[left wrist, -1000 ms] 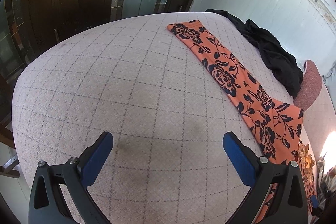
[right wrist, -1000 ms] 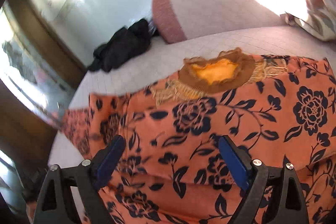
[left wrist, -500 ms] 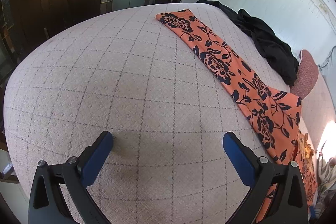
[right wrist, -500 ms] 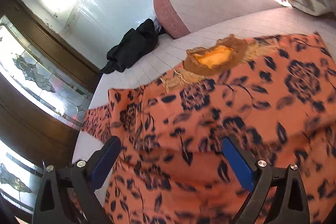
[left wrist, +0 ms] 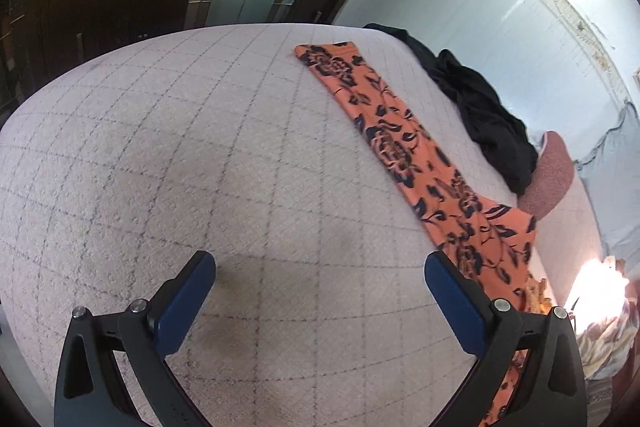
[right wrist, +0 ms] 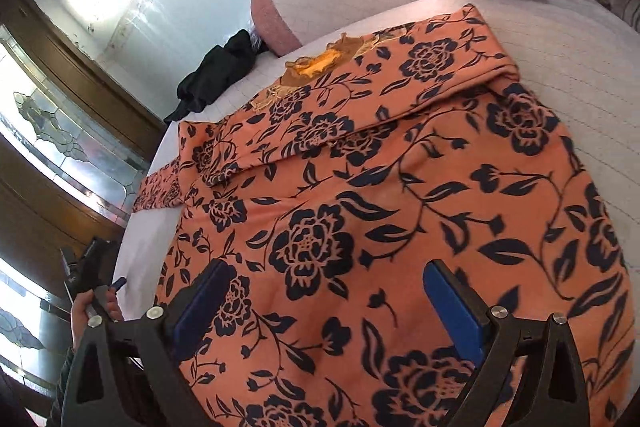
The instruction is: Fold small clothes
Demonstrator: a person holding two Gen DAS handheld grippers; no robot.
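Both claws gape wide and empty; the right claw (right wrist: pixel 324 301) over the floral garment (right wrist: pixel 400 187) may pinch one layer and bunch it

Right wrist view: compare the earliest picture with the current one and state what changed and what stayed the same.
The right tool has drawn back over the orange floral garment, so one sleeve folded across its body and more of the bed now show. Its jaws were open throughout, gripping nothing. The garment, the black clothing and the left tool, open above the bed cover, stayed put.
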